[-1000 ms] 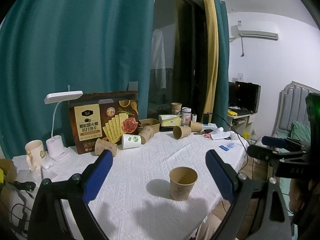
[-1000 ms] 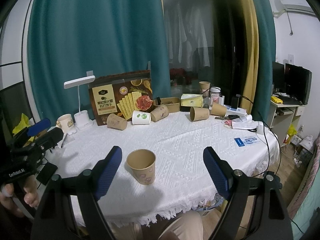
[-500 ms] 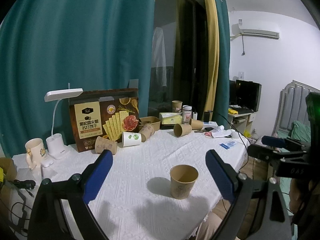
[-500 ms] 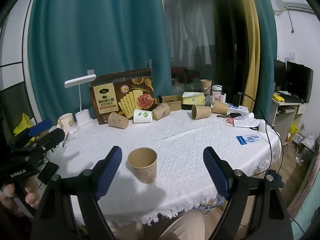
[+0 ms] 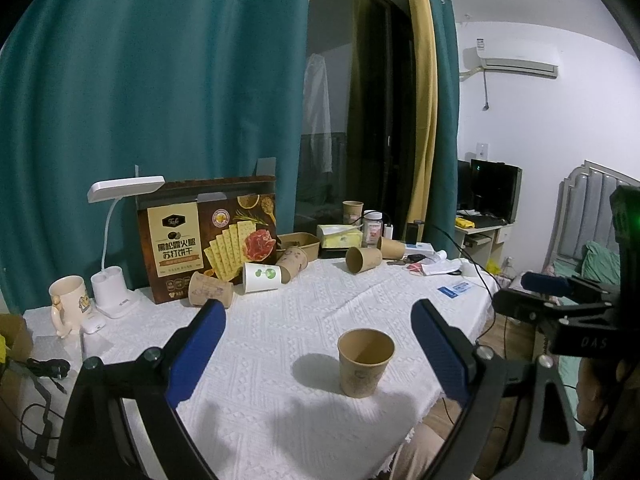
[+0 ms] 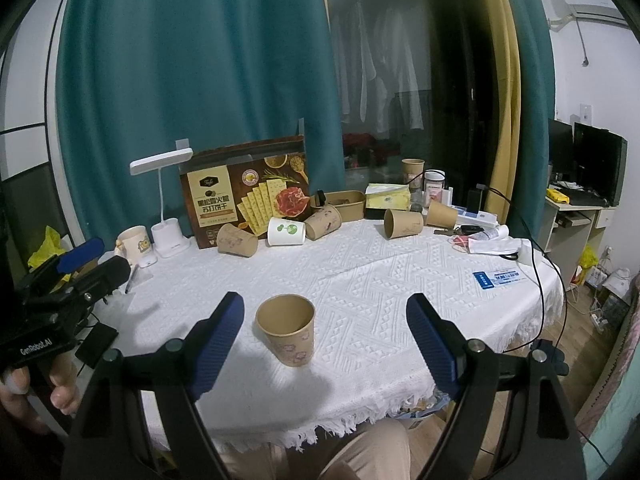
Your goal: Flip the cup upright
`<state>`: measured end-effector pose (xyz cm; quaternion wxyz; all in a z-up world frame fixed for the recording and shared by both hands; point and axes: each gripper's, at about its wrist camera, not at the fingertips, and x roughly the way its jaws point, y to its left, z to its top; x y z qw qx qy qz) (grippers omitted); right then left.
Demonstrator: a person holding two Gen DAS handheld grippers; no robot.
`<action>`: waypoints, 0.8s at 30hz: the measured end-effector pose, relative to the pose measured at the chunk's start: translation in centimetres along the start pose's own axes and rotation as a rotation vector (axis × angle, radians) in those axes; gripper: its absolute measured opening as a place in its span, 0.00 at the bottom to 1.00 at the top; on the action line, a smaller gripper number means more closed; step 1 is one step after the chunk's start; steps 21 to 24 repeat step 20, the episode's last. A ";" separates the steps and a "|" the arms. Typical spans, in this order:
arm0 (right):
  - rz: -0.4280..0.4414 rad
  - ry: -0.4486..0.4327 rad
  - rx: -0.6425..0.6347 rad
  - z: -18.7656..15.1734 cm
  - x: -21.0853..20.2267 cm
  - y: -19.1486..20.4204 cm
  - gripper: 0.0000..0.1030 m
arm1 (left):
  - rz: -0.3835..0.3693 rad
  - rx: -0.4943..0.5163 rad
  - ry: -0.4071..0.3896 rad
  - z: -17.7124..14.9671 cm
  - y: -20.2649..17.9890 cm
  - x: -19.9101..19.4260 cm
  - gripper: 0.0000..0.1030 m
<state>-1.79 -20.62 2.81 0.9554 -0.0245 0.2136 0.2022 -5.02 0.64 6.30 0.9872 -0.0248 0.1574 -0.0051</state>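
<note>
While upright: brown paper cup [image 6: 286,332] stands free between spread right gripper [image 6: 325,334] jaws.
Left gripper [image 5: 316,346]: jaws wide, empty.
Risk: a careless finger sweep could topple it.

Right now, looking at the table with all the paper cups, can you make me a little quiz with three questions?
1. True or false: the brown paper cup nearest the grippers stands upright, mouth up.
2. Which lies on its side by the brown cracker box? A) white paper cup with a green print B) cream ceramic mug C) white desk lamp
3. Fill in: the right gripper and the left gripper are both ____.

Key: 1 true; 2 A; 3 open
</note>
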 end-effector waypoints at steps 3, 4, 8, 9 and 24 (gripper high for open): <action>0.000 -0.001 0.002 0.2 0.1 0.0 0.79 | 0.000 0.000 0.000 -0.1 0.0 0.0 0.91; 0.000 -0.001 0.001 0.1 0.1 0.0 0.79 | -0.001 0.000 0.000 -0.1 0.0 0.0 0.91; -0.001 -0.001 0.001 0.2 0.1 0.0 0.79 | -0.002 0.001 0.000 -0.1 -0.1 -0.1 0.91; -0.001 -0.001 0.000 0.1 0.1 0.1 0.79 | -0.002 0.001 0.000 -0.1 -0.1 0.0 0.91; 0.000 0.002 -0.001 0.2 0.2 0.0 0.79 | -0.011 -0.003 -0.003 -0.2 -0.7 -0.1 0.91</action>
